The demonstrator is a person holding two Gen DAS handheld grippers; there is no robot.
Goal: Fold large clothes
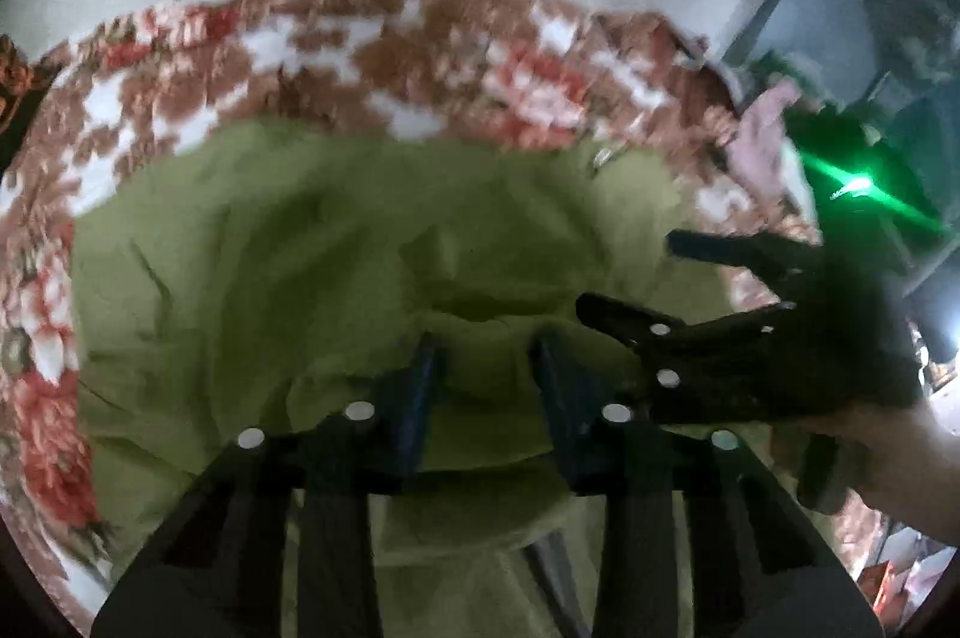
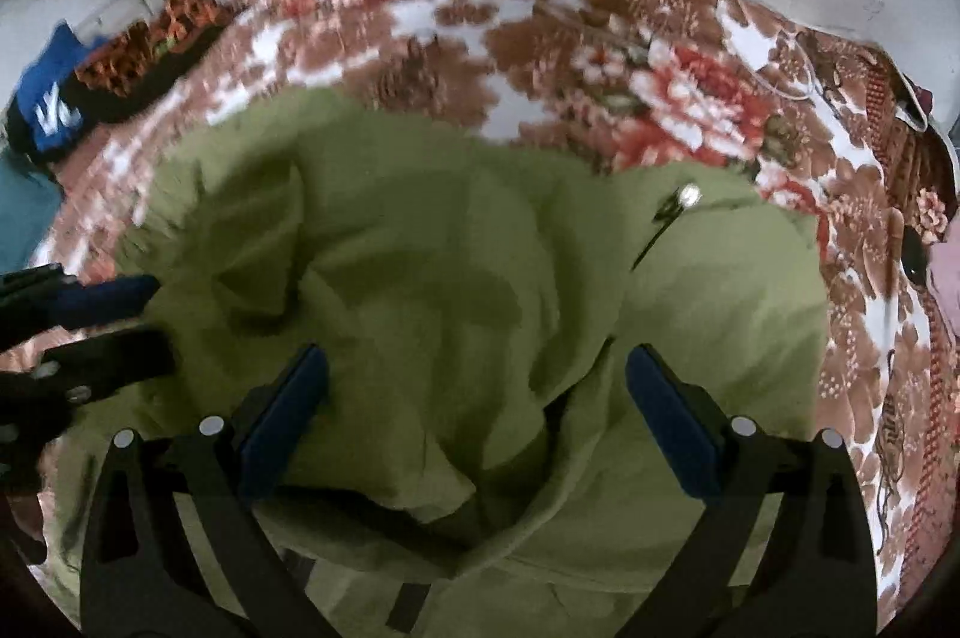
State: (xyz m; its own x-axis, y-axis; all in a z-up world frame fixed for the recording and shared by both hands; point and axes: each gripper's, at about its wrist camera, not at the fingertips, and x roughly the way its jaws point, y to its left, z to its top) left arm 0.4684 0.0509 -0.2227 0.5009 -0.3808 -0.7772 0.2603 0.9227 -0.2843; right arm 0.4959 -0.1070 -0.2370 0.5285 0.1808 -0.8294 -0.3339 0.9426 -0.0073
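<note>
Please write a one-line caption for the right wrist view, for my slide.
Open right gripper above a crumpled green garment spread on a floral blanket.

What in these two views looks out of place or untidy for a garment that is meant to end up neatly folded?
The green garment lies bunched and creased on the floral blanket, with deep folds near the right gripper rather than flat edges. Nothing looks spilled or torn. Both views are blurred, so finer detail is unclear.

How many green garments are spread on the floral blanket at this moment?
1. A single olive-green garment lies rumpled across the middle of the floral blanket, under both grippers. Its folds could hide another layer; I cannot rule that out.
</note>
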